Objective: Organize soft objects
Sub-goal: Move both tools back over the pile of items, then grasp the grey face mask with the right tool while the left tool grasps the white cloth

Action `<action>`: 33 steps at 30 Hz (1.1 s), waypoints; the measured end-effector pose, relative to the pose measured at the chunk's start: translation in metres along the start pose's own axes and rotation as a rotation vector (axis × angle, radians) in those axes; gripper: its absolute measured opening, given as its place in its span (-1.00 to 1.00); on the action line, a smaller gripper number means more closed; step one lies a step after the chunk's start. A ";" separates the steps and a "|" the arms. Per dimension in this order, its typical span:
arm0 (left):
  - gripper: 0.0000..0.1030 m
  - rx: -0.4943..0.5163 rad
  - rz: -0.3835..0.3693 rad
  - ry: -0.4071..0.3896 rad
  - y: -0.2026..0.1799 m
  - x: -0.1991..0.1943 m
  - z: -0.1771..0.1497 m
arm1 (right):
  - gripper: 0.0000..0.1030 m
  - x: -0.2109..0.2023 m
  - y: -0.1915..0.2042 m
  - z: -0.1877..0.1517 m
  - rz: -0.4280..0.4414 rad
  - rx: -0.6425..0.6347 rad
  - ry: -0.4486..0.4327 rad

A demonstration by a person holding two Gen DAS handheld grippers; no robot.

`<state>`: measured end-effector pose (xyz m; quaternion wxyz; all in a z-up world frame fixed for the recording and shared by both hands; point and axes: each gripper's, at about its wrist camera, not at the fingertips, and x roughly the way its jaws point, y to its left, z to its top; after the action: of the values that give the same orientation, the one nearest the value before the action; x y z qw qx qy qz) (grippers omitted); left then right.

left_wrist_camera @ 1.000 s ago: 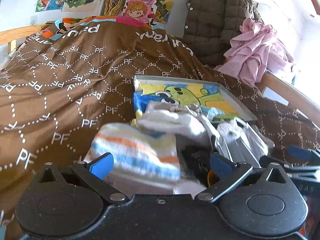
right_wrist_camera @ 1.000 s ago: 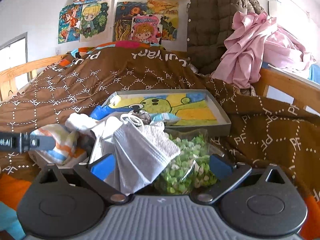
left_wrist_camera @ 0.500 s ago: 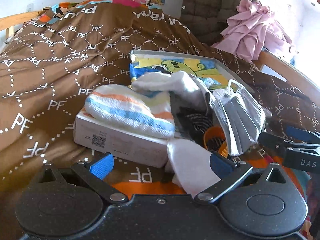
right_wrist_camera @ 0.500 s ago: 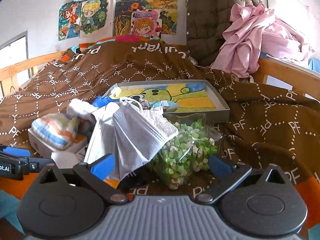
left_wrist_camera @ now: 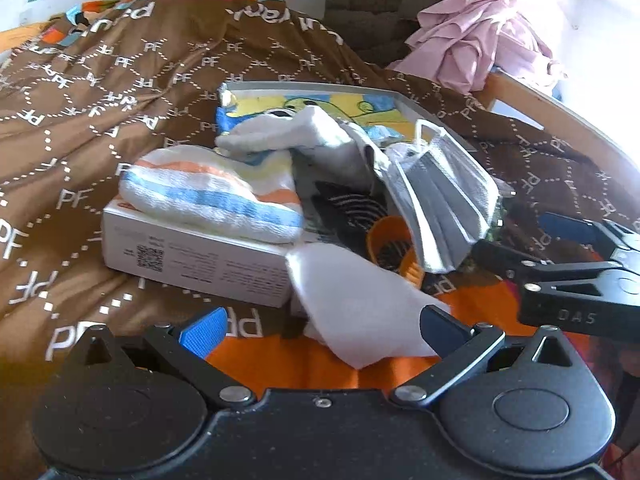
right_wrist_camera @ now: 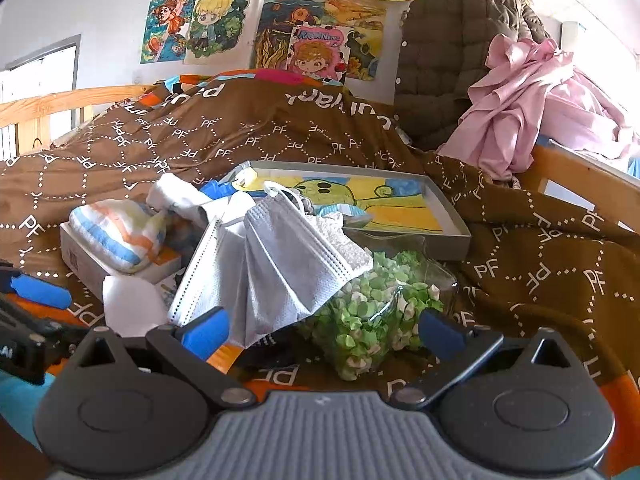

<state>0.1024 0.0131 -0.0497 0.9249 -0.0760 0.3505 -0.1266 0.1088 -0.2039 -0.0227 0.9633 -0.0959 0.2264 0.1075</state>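
surface: brown bedspread (right_wrist_camera: 280,140) | wall: posters (right_wrist_camera: 320,40) | left gripper (left_wrist_camera: 324,324), right gripper (right_wrist_camera: 324,330): fingers apart, empty

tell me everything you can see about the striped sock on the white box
The rolled terry sock with blue, orange and yellow stripes on white looks soft, fluffy and bunched into a plump bundle. It lies on top of the flat white cardboard box, which rests on the brown bedspread. A white sock touches its far edge. Neither hand-held gripper touches it; both are open. From the right wrist view it sits at the pile's left.
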 end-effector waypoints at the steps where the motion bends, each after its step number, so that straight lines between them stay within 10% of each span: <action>1: 0.98 -0.001 -0.010 0.004 0.000 0.000 0.000 | 0.99 0.000 0.000 0.000 0.000 0.002 0.000; 33: 0.77 0.121 -0.074 0.001 -0.010 0.015 0.004 | 0.77 0.015 0.012 -0.005 0.088 -0.021 -0.054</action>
<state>0.1142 -0.0004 -0.0540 0.9223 -0.0326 0.3397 -0.1816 0.1165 -0.1912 -0.0359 0.9623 -0.0931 0.2034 0.1547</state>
